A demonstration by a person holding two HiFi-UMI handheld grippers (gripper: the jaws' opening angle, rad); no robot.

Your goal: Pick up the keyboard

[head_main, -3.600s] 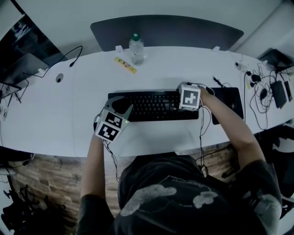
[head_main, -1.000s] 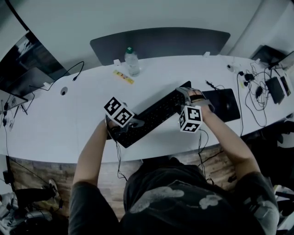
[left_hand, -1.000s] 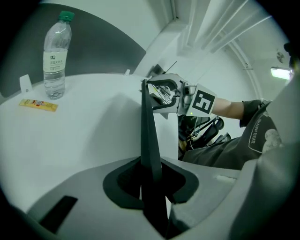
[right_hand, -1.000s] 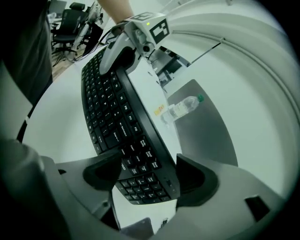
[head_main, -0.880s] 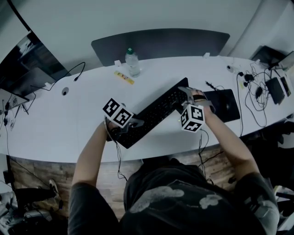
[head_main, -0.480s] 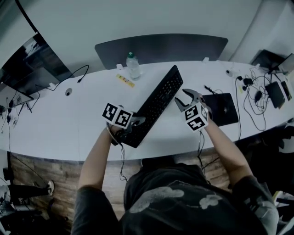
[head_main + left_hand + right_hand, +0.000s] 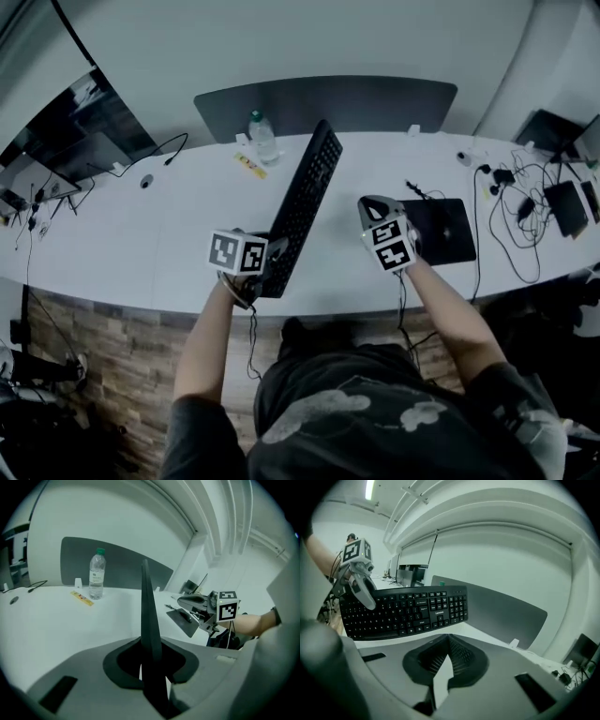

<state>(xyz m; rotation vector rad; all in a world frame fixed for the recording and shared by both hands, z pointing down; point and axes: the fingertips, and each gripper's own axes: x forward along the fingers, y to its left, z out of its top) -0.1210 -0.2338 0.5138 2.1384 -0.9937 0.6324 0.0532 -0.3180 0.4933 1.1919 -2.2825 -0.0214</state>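
In the head view the black keyboard [image 7: 302,206] is lifted off the white desk [image 7: 141,234] and stands on its long edge, running away from me. My left gripper [image 7: 270,261] is shut on its near end. In the left gripper view the keyboard [image 7: 146,616] appears edge-on as a thin dark blade clamped between the jaws of the left gripper [image 7: 152,677]. My right gripper [image 7: 368,208] hovers to the keyboard's right, apart from it, shut and holding nothing. From the right gripper view the keyboard [image 7: 408,611] faces me, with the left gripper [image 7: 361,585] on its left end.
A water bottle [image 7: 260,133] and a yellow strip [image 7: 250,162] sit at the desk's back, before a grey divider panel [image 7: 328,98]. A dark mouse pad [image 7: 441,230] lies right of my right gripper. Cables and devices [image 7: 525,197] crowd the far right. Monitors [image 7: 75,131] stand at the left.
The keyboard has swung from lying across the desk to standing on edge, carried by the left gripper alone. The right gripper let go of its right end, drew away and closed.
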